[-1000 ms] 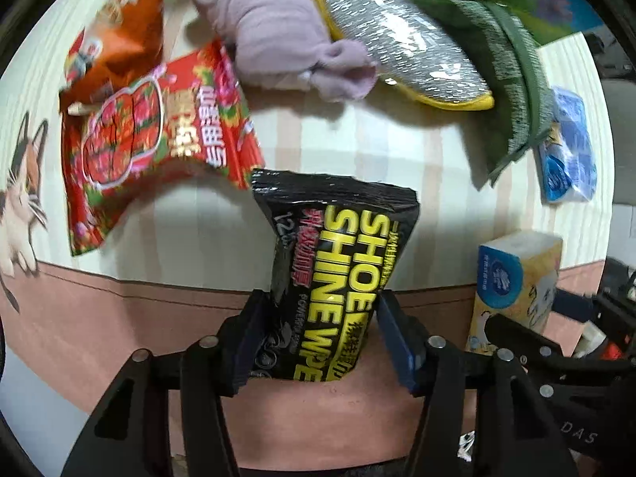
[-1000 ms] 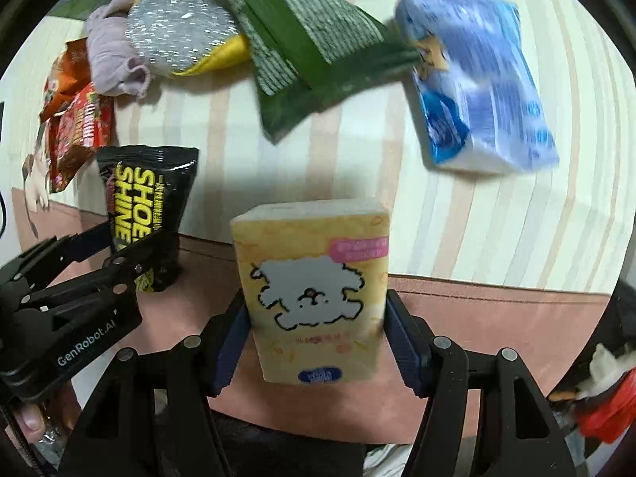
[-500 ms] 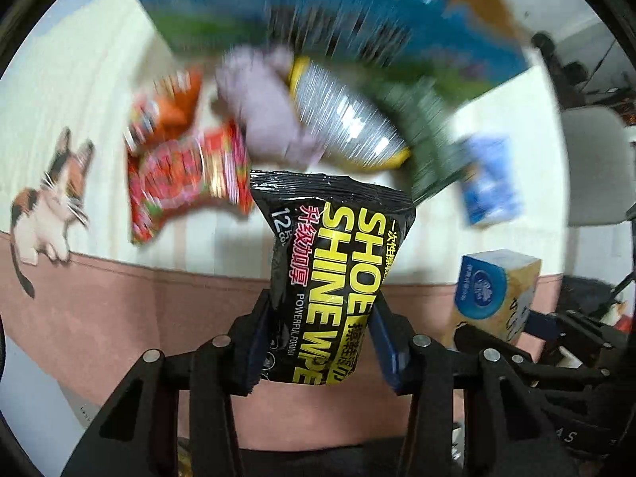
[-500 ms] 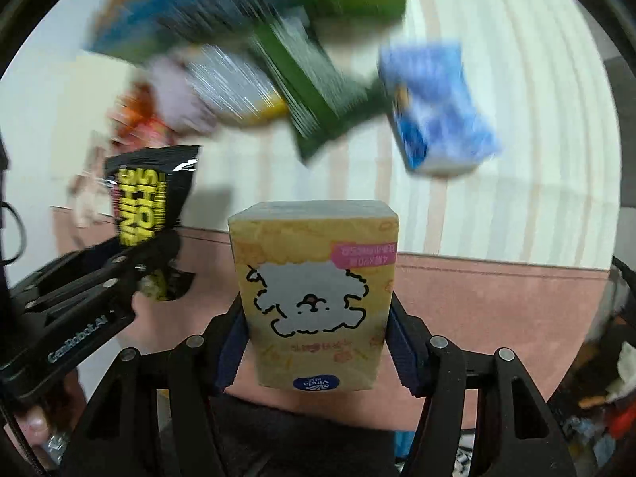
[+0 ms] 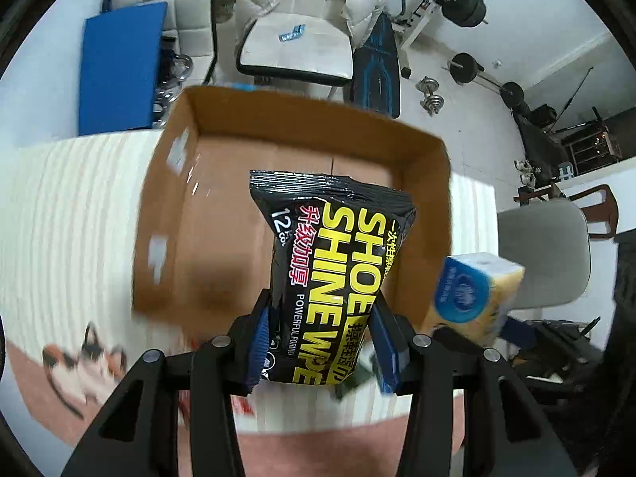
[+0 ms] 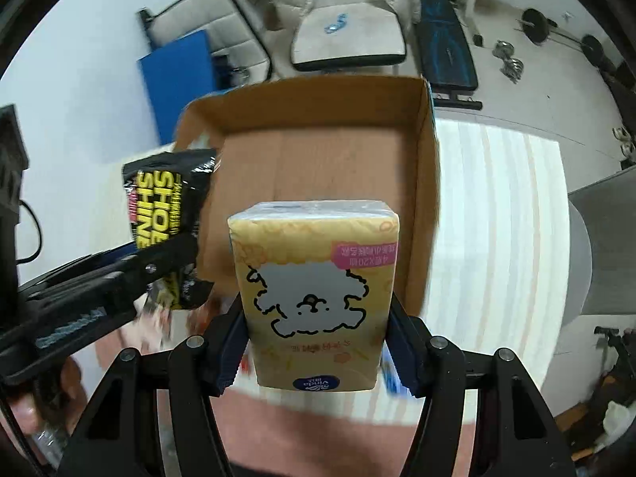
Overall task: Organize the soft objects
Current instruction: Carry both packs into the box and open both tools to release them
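My left gripper (image 5: 320,344) is shut on a black shoe shine wipes pack (image 5: 334,274) and holds it up over the near side of an open cardboard box (image 5: 433,183). My right gripper (image 6: 316,351) is shut on a yellow tissue pack with a dog drawing (image 6: 314,298), held in front of the same box (image 6: 427,183). The box looks empty inside. Each view shows the other gripper's load: the tissue pack (image 5: 473,298) at right, the wipes pack (image 6: 167,206) at left.
The box stands on a striped cream tablecloth (image 5: 67,206) with a pink border and a cat print (image 5: 83,365). Behind the table are a white bench seat (image 5: 296,51), a blue mat (image 5: 117,67), dumbbells (image 5: 431,97) and a grey chair (image 5: 544,254).
Both grippers have lifted and swung forward with their packs, from over the pile of soft items to above the cardboard box. The pile has dropped out of sight below.
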A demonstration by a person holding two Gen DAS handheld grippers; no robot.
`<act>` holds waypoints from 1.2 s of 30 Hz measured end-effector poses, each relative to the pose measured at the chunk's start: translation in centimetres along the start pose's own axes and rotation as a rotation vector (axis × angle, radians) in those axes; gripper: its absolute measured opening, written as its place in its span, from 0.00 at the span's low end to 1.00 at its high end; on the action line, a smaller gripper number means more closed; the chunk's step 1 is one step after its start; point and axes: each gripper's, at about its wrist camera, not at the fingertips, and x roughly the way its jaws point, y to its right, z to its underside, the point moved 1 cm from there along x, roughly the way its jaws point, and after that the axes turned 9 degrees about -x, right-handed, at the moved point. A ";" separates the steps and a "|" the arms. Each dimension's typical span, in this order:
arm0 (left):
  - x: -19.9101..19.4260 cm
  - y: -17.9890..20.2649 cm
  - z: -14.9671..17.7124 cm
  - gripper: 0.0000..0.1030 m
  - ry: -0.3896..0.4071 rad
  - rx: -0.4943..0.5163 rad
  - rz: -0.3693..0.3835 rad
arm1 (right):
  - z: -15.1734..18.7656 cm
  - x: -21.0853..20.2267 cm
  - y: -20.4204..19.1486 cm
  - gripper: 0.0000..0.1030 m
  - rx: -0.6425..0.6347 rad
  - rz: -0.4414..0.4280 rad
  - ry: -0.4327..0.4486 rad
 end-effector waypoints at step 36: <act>10.7 3.3 -9.4 0.80 -0.297 0.015 0.041 | -16.5 19.3 1.0 0.83 0.041 0.163 -0.161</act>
